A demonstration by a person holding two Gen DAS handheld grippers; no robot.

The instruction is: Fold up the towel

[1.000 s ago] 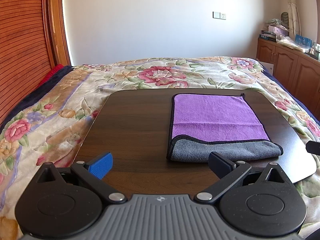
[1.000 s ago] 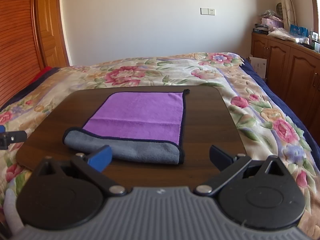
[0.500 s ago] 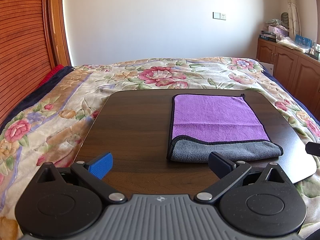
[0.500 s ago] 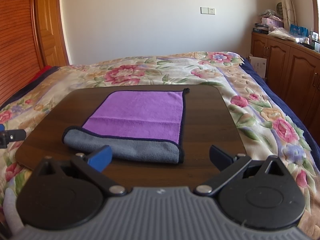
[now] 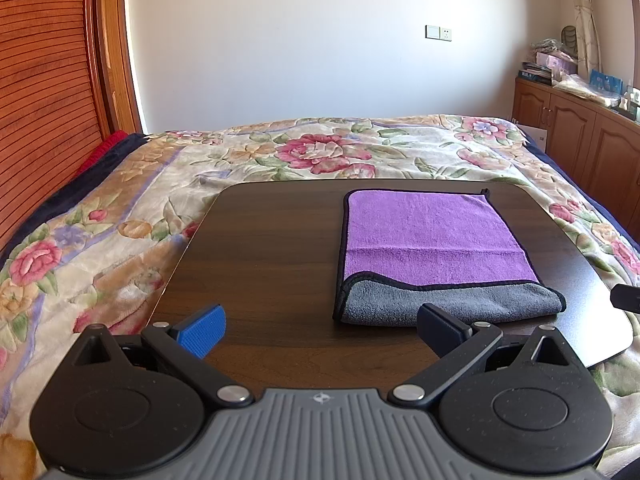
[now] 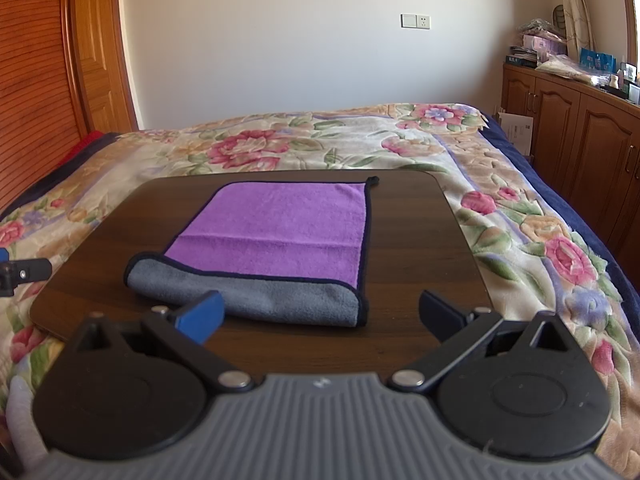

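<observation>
A purple towel (image 5: 432,236) (image 6: 284,228) with a dark hem lies flat on a dark wooden board (image 5: 260,264) (image 6: 412,224). Its near edge is turned over, showing a grey underside (image 5: 448,304) (image 6: 256,296). My left gripper (image 5: 320,330) hovers open over the board's near edge, left of the towel's near left corner. My right gripper (image 6: 318,314) is open just in front of the grey flap, nothing between its fingers. A tip of the right gripper (image 5: 626,298) shows at the right edge of the left wrist view, and the left gripper's tip (image 6: 22,274) at the left edge of the right wrist view.
The board rests on a bed with a floral blanket (image 5: 120,216) (image 6: 520,216). A slatted wooden headboard (image 5: 44,92) rises at the left. Wooden cabinets (image 5: 592,136) (image 6: 580,128) with clutter on top line the right wall. A white wall stands beyond the bed.
Hardly anything differs: both grippers hold open in place, with only a slight drift of view. The towel has not moved.
</observation>
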